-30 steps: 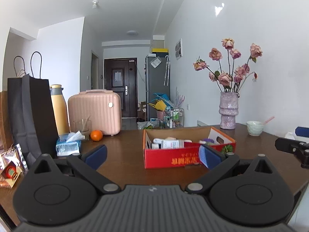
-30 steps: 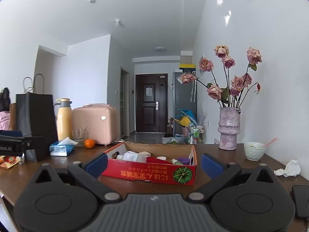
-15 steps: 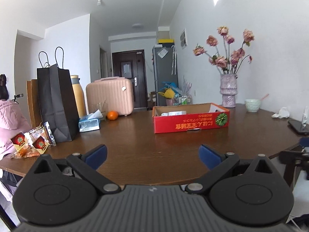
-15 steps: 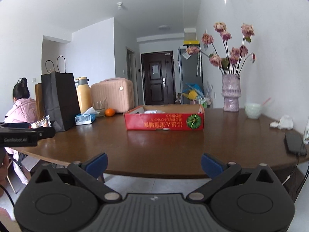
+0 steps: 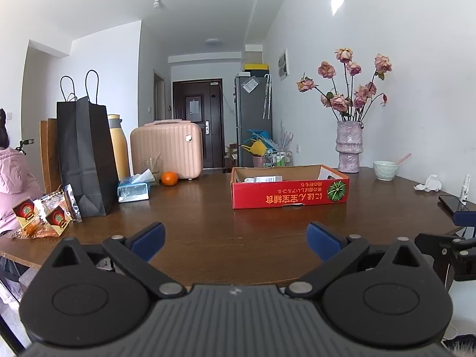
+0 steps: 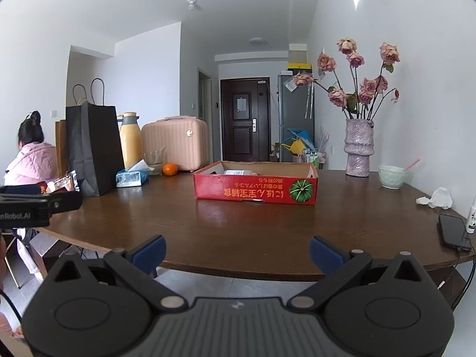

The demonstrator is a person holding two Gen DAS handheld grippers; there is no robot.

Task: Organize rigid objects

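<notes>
A red cardboard box (image 5: 290, 197) (image 6: 255, 190) lies on the brown table (image 5: 208, 232) (image 6: 238, 226), with white bottles and small items inside. My left gripper (image 5: 235, 239) is open and empty over the table's near edge, well back from the box. My right gripper (image 6: 236, 251) is open and empty, just off the table's front edge. The right gripper shows at the far right of the left wrist view (image 5: 446, 250). The left gripper shows at the left of the right wrist view (image 6: 35, 205).
At the left stand a black paper bag (image 5: 84, 154), a yellow flask (image 5: 119, 145), a pink case (image 5: 166, 148), a tissue pack (image 5: 134, 189), an orange (image 5: 169, 178) and snack packs (image 5: 44, 217). At the right are a vase (image 6: 358, 148), bowl (image 6: 391, 177), crumpled tissue (image 6: 437, 197) and phone (image 6: 453, 232). A person (image 6: 29, 160) sits at left.
Both grippers have pulled back from the box toward the table's front edge, so the box and table look farther away. Both stay open and empty.
</notes>
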